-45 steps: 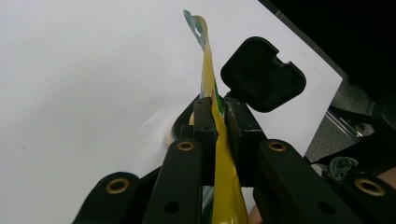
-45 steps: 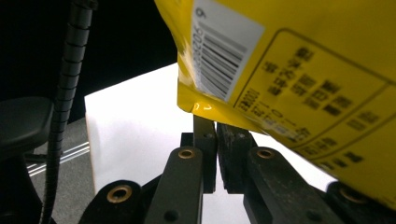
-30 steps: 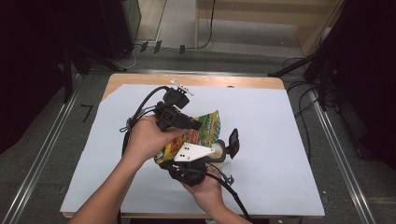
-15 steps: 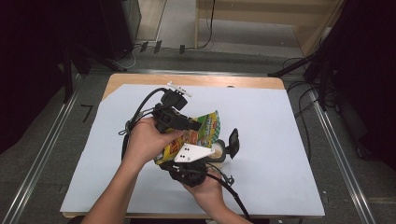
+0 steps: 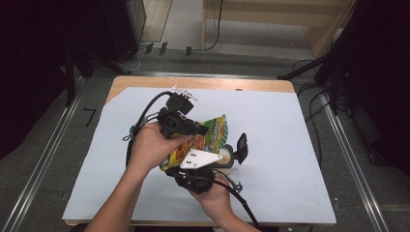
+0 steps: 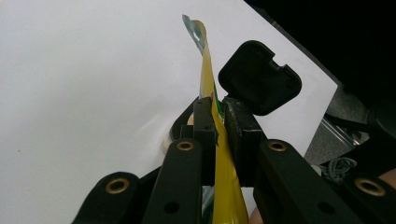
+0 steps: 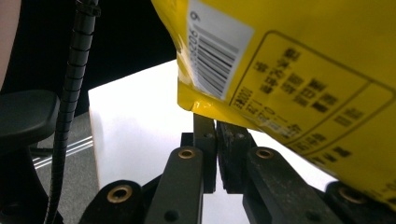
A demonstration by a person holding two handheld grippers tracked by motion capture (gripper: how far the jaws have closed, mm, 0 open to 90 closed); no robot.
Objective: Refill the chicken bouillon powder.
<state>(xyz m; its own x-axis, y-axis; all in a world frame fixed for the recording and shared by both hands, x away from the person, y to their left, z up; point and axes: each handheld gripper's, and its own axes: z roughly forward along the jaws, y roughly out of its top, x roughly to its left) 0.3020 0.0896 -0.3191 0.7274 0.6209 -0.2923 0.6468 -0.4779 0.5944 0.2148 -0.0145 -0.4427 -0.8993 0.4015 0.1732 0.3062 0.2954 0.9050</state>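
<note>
A yellow snack bag with green print is held up over the middle of the table between both grippers. My left gripper comes in from the left, and in the left gripper view it is shut on the bag, which I see edge-on. My right gripper, with its grey plate on top, reaches up from below. In the right gripper view it is shut on the bottom seam of the bag, beside the barcode.
A small round container with a black lid standing up sits on the white sheet just right of the bag. The lid looms behind the left jaws. A ribbed cable hangs at left.
</note>
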